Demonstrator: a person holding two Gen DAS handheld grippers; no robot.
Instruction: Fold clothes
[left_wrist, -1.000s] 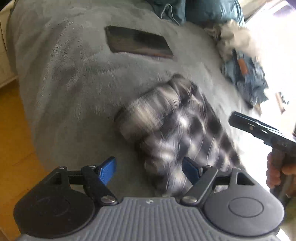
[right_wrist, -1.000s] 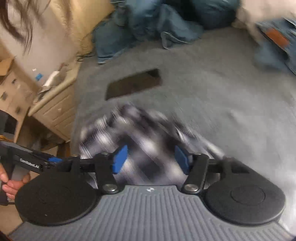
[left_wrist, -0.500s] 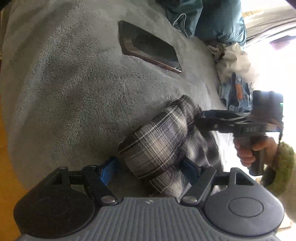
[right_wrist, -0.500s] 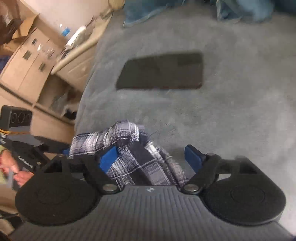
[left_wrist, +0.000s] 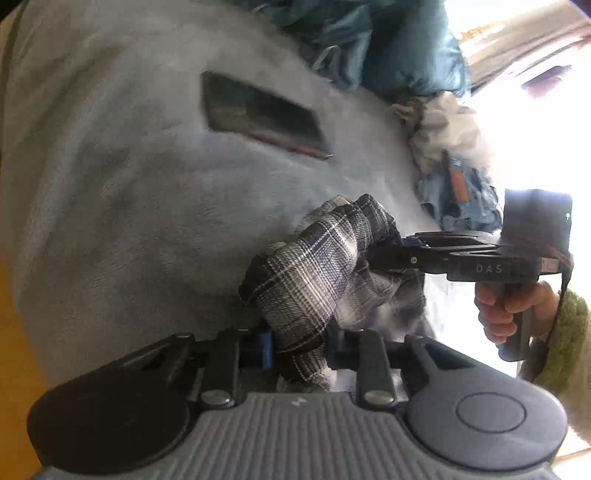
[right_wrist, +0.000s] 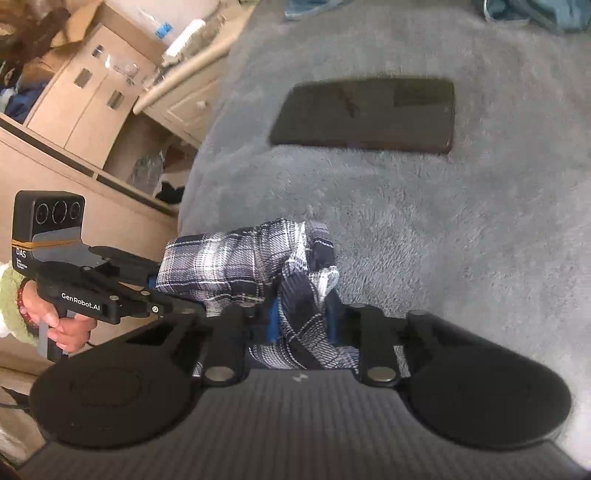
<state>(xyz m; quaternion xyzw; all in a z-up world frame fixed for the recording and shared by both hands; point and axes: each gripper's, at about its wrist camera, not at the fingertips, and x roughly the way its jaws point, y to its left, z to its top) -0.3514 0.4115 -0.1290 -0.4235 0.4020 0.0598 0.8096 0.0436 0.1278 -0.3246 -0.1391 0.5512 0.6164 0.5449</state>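
A dark blue-and-white plaid garment (left_wrist: 317, 273) lies bunched on the grey fleece blanket (left_wrist: 129, 221). My left gripper (left_wrist: 298, 350) has its jaws closing, and its blue pads press a fold of the plaid cloth. In the right wrist view the same plaid garment (right_wrist: 251, 262) is pinched by my right gripper (right_wrist: 303, 325), jaws closing on another fold. Each gripper shows in the other's view: the right gripper (left_wrist: 384, 254) bites the cloth from the right, and the left gripper (right_wrist: 155, 284) from the left. The cloth's lower part is hidden behind the gripper bodies.
A dark phone (right_wrist: 364, 114) lies flat on the blanket beyond the garment. Teal bedding (left_wrist: 388, 48), a white cloth (left_wrist: 439, 125) and blue jeans (left_wrist: 458, 199) are piled at the far right. Beige cabinets (right_wrist: 92, 110) stand past the bed's left edge.
Both grippers stood open around the plaid cloth half a second ago; now both have shut on folds of it. The garment is bunched up tighter between them.
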